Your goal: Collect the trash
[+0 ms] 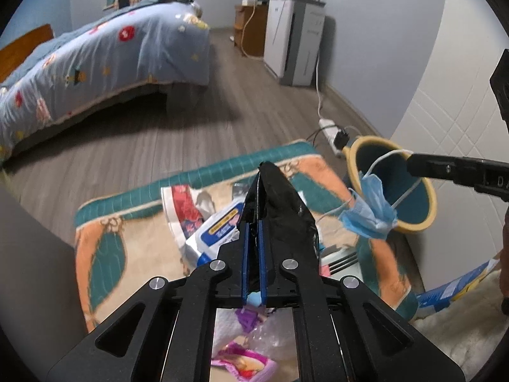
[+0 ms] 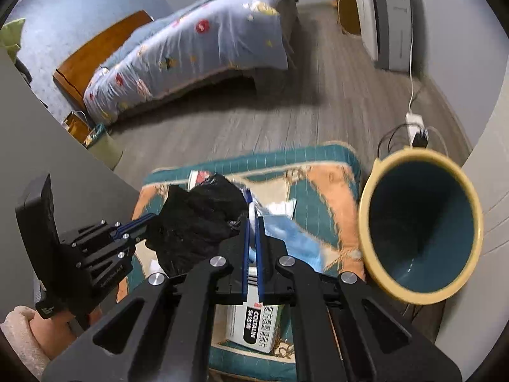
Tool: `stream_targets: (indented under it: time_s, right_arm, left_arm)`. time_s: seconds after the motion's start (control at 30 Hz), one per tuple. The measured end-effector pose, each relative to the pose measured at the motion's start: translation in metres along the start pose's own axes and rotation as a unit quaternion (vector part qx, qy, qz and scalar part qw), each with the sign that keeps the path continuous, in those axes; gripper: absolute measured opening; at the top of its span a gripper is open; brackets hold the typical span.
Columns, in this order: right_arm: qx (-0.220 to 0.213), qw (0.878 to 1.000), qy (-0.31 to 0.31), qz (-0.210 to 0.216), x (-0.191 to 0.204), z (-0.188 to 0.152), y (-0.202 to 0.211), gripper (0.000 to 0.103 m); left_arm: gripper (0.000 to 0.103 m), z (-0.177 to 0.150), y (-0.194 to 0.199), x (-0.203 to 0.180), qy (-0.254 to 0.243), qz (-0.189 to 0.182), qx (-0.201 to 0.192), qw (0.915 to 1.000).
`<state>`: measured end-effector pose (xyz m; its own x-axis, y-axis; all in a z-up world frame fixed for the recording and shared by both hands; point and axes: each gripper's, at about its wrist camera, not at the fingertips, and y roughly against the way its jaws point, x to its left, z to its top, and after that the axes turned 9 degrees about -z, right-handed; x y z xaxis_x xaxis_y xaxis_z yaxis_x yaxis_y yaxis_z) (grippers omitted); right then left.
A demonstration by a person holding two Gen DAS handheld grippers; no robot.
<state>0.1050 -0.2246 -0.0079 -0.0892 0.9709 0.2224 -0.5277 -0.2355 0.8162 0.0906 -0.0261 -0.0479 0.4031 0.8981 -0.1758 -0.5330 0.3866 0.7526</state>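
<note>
A bedroom floor, seen from two hand-held grippers above a patterned teal and orange rug (image 1: 105, 248) strewn with litter. The left gripper (image 1: 254, 222) has its blue-padded fingers (image 1: 245, 254) pressed together on a crumpled black plastic bag (image 1: 280, 203), which stands up between and beyond them. The right gripper (image 2: 253, 222) is likewise closed, pinching the white ear loop of a blue face mask (image 1: 369, 213); the mask dangles from that loop just in front of the rim of a waste bin (image 2: 420, 222) (yellow rim, dark teal inside), which lies tipped on its side at the rug's right edge, mouth towards the cameras. Left on the rug are a white and blue wipes packet (image 1: 213, 232), a red printed wrapper (image 1: 184, 207), a pink wrapper (image 1: 241, 363) and a white box with black lettering (image 2: 254, 328). Beyond lie wood-look flooring, a bed (image 1: 95, 63) under a blue patterned quilt, a power strip (image 1: 329, 127) and a white appliance (image 1: 292, 38) against the wall.
</note>
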Motion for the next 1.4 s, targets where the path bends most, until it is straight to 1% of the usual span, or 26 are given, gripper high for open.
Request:
stream_targets:
  time_s: [0.13, 0.27, 0.37, 0.5, 0.63, 0.73, 0.83, 1.0, 1.13, 1.23, 1.33, 1.4]
  right_arm:
    - [-0.019, 1.000, 0.007, -0.008, -0.004, 0.006, 0.010, 0.003]
    - [-0.029, 0.999, 0.007, -0.014, -0.012, 0.010, 0.012, 0.003]
    - [-0.035, 0.999, -0.002, -0.013, -0.023, 0.015, 0.015, 0.003]
    - [-0.041, 0.999, -0.019, -0.018, -0.041, 0.022, 0.017, 0.003]
    - [-0.048, 0.998, -0.032, -0.031, -0.063, 0.029, 0.020, 0.003]
    - [-0.059, 0.996, -0.048, -0.038, -0.082, 0.034, 0.025, 0.003]
    - [-0.069, 0.994, -0.063, -0.054, -0.103, 0.037, 0.029, 0.003]
    - [-0.075, 0.990, -0.094, -0.075, -0.141, 0.040, 0.027, 0.003]
    - [-0.060, 0.986, -0.121, -0.103, -0.175, 0.037, 0.015, 0.003]
    - [-0.050, 0.980, -0.143, -0.126, -0.198, 0.033, 0.009, 0.003]
    - [-0.037, 0.974, -0.167, -0.147, -0.216, 0.024, 0.000, 0.003]
    - [-0.023, 0.969, -0.191, -0.154, -0.228, 0.017, -0.008, 0.003]
  left_arm:
    - [0.006, 0.005, 0.014, -0.002, 0.001, 0.001, -0.023, 0.9997]
    - [0.006, 0.019, 0.036, -0.006, -0.001, 0.003, -0.063, 0.9980]
    - [0.006, 0.027, 0.042, -0.008, 0.004, 0.006, -0.076, 0.9970]
    - [0.006, 0.036, 0.041, -0.013, 0.008, 0.004, -0.083, 0.9965]
    - [0.006, 0.046, 0.034, -0.027, -0.004, -0.001, -0.081, 0.9967]
    - [0.006, 0.054, 0.026, -0.041, -0.014, -0.015, -0.079, 0.9966]
    - [0.006, 0.064, 0.016, -0.058, -0.028, -0.032, -0.074, 0.9963]
    - [0.006, 0.077, -0.007, -0.098, -0.068, -0.056, -0.060, 0.9943]
    - [0.006, 0.084, -0.030, -0.123, -0.084, -0.081, -0.042, 0.9922]
    - [0.006, 0.087, -0.045, -0.141, -0.100, -0.091, -0.029, 0.9904]
    - [0.006, 0.085, -0.067, -0.158, -0.114, -0.102, -0.007, 0.9881]
    - [0.006, 0.082, -0.087, -0.170, -0.118, -0.107, 0.015, 0.9871]
